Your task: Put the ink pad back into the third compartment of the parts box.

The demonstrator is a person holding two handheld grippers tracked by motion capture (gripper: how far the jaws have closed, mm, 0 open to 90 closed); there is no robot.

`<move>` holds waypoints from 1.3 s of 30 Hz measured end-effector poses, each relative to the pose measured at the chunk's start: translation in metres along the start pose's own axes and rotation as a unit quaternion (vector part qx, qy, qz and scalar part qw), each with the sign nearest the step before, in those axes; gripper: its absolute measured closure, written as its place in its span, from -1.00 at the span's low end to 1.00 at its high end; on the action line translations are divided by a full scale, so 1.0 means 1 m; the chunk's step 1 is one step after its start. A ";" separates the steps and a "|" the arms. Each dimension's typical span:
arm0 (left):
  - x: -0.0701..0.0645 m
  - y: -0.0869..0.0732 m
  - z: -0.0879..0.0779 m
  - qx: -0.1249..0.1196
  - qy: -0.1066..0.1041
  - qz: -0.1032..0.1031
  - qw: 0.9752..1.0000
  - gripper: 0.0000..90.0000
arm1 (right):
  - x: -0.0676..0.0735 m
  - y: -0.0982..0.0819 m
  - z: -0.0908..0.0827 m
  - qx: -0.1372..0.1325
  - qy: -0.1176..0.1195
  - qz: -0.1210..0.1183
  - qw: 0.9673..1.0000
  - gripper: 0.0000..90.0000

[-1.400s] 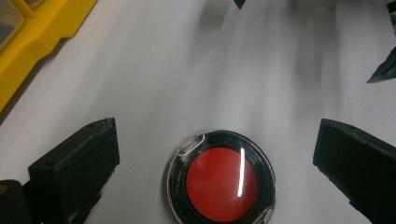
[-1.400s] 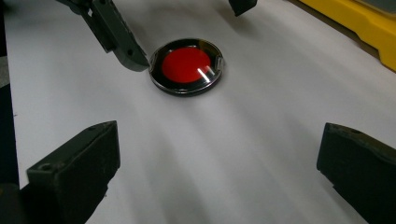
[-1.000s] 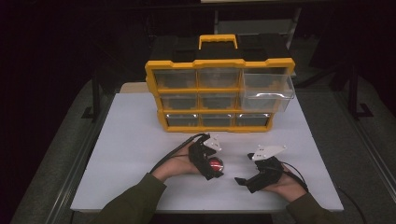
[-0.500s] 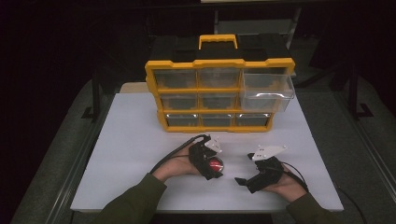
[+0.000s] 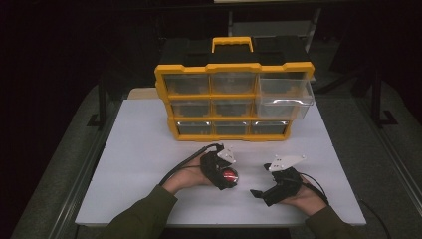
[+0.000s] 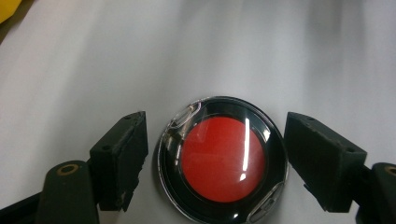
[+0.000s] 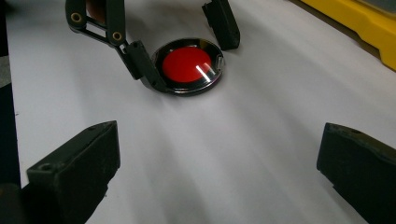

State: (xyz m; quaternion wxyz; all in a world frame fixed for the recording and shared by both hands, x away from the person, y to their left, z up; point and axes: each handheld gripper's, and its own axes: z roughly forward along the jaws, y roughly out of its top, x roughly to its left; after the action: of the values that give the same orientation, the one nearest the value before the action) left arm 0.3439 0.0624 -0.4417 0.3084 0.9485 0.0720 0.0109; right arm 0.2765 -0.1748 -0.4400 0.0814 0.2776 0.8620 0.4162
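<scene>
L gripper [image 5: 225,175] is down over a round red-faced disc [image 6: 222,159] w/ black ring and clear glossy cover, prob a small lidded case, lying flat on the white counter [image 5: 144,149]. Its fingers [image 6: 120,158] have just been closing, disc between them. In the left gripper view both pads sit alongside the rim w/ slim gaps each side, so not clamped yet: released, bracketing it. The right gripper view hints the near pad may be brushing the rim; can't confirm contact.

Why this pose: disc is low and flat, so the fingers come in level w/ the counter to catch the rim edge-on across the widest part. Looks like a pinch on the dia, centred, so it shouldn't squirt out sideways.

R gripper [image 5: 278,186] rests on the counter, well apart from the disc, pointed toward it. Its fingers [image 7: 74,175] stand wide, nothing between them, just bare counter. Idle/standby imo.

Materials: disc cover is hard, shiny plastic w/ glare streaks, slippery for rubbery black pads, so the grip needs to land square. Counter is matte white, smooth. Beyond the fingers: yellow parts organizer [image 5: 234,99] w/ clear plastic drawers, top-right drawer [image 5: 284,92] pulled out. Likely where the disc goes.
</scene>
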 end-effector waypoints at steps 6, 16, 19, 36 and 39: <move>-0.002 0.000 -0.001 0.000 -0.003 0.002 1.000 -0.41 | 0.000 0.000 0.000 0.000 0.000 -0.001 1.000 -1.00; -0.001 0.000 -0.002 0.004 -0.009 0.008 1.000 -0.34 | 0.000 0.000 0.000 -0.001 0.002 -0.001 1.000 -1.00; 0.001 0.000 -0.005 0.001 -0.023 0.007 1.000 -0.34 | 0.000 0.000 0.000 -0.001 0.002 0.000 1.000 -1.00; 0.006 0.009 -0.033 -0.016 -0.020 -0.011 1.000 -0.34 | -0.001 0.000 0.000 -0.002 0.004 0.002 1.000 -1.00; 0.006 0.012 -0.037 -0.019 -0.020 -0.012 1.000 -0.34 | -0.001 0.000 0.000 -0.003 0.003 0.002 1.000 -1.00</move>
State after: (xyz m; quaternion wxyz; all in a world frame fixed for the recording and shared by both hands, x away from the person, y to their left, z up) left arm 0.3492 0.0753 -0.4046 0.3282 0.9414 0.0769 -0.0107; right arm 0.2770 -0.1751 -0.4397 0.0783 0.2778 0.8606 0.4196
